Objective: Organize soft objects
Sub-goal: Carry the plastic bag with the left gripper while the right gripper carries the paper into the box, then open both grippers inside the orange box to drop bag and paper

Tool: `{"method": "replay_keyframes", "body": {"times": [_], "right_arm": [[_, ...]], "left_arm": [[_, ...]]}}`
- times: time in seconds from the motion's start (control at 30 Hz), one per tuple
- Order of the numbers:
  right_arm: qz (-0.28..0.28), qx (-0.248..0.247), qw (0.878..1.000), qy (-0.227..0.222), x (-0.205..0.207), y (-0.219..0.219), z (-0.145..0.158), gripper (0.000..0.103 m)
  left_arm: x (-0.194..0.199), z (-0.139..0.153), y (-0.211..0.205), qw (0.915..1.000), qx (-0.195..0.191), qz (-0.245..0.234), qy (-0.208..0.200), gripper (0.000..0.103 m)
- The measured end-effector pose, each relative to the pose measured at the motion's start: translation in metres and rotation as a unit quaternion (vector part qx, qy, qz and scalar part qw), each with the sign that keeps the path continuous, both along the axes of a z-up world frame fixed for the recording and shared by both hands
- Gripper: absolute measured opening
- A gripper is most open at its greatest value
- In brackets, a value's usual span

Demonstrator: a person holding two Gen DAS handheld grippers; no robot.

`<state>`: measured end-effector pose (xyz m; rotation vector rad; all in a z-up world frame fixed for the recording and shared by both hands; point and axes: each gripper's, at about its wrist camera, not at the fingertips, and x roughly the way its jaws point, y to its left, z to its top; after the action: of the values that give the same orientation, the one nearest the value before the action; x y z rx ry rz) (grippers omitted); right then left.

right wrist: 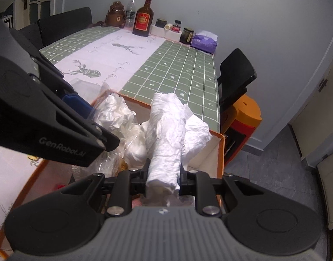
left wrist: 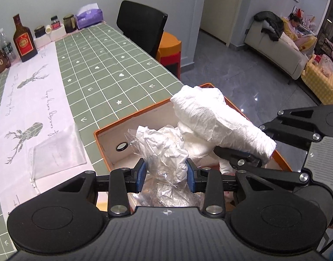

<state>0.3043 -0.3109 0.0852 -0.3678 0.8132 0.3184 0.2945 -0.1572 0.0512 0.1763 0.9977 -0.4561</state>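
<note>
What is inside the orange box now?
Over the orange box, each gripper holds something: left gripper a clear bag of crumpled tissue, right gripper a white roll. They cover its floor.

The only lettering I can read for sure is "GenRobot.AI", printed in pale letters on the black finger arm of the left hand-held gripper [right wrist: 83, 106] as my right wrist view shows it. The white table runner [left wrist: 33, 100] on the worktop carries lines of grey cursive script beside its deer prints, but I cannot make out the words. The red label on the amber bottle [right wrist: 143, 16] bears gold characters too small for me to read.
</note>
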Motion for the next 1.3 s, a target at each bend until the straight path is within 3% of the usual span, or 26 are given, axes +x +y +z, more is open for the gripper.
{"method": "replay_keyframes", "body": {"times": [0.4,0.63,0.83,1.1,1.17,1.3], "right_arm": [[-0.007,0.001,0.998,0.069,0.038,-0.008,-0.039,0.019],[-0.009,0.0,0.997,0.082,0.045,-0.008,-0.048,0.029],[-0.015,-0.002,0.997,0.074,0.044,-0.01,-0.042,0.041],[-0.027,-0.005,0.999,0.047,0.036,-0.005,-0.019,0.055],[-0.029,-0.007,0.999,0.04,0.032,-0.002,-0.012,0.063],[-0.03,-0.013,0.999,0.025,0.019,0.007,0.004,0.064]], "left_arm": [[0.043,-0.03,-0.01,0.9986,0.031,0.021,0.039,0.042],[0.05,-0.038,-0.017,0.9979,0.047,0.014,0.041,0.047],[0.048,-0.036,-0.014,0.9981,0.052,0.022,0.025,0.063],[0.032,-0.01,-0.003,0.9996,0.024,0.016,0.003,0.068],[0.027,-0.003,0.001,0.9998,0.016,0.012,0.0,0.068],[0.012,0.01,0.012,0.9999,0.01,0.008,-0.01,0.069]]}}
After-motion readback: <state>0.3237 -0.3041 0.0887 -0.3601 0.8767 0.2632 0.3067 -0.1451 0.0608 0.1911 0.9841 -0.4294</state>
